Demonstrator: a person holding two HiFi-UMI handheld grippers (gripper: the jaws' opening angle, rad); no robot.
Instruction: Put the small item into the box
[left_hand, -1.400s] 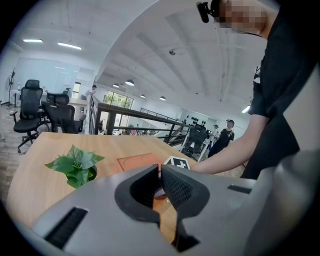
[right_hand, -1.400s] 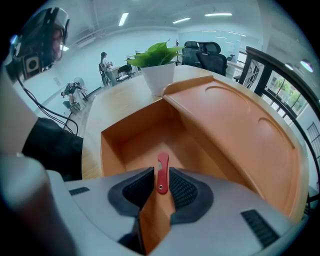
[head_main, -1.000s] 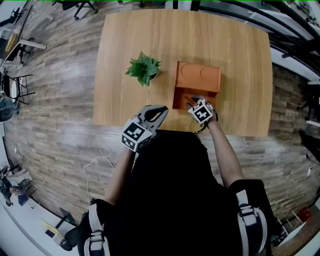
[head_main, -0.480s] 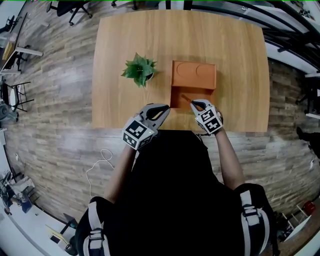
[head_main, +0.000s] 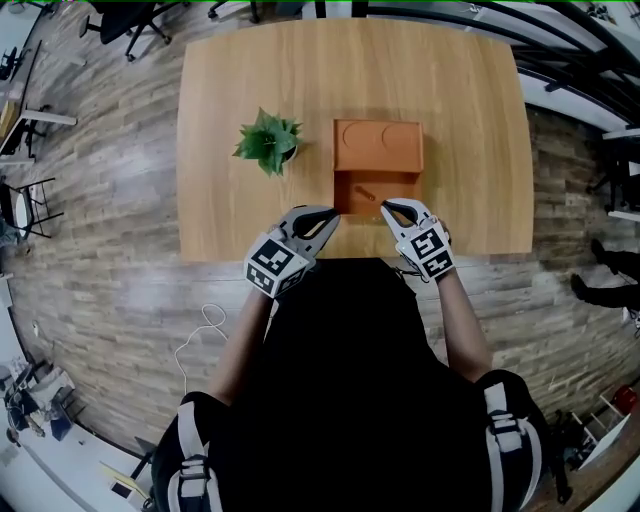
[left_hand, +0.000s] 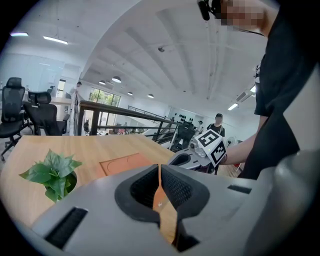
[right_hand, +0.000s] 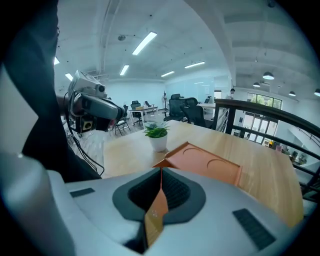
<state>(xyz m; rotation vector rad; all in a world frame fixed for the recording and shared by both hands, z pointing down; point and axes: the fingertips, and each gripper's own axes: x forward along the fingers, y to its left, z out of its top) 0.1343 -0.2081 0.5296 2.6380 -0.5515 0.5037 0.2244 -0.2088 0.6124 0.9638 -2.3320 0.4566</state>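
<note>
**A:** What is shown from the head view?

**B:** On a light wooden desk (head_main: 450, 120), an orange box (head_main: 345, 196) lies open, with its flat lid (head_main: 378, 146) folded to the far side. A small thin item (head_main: 364, 194) lies inside. A green potted plant (head_main: 266, 143) stands to the left. The left gripper (head_main: 330, 218) and right gripper (head_main: 388, 208) are held at the box's near corners.

**A:** The left gripper view?

**B:** Jaws pressed together, nothing gripped.

**A:** The right gripper view?

**B:** Jaws just closed and empty, with the box seen beyond.
</note>
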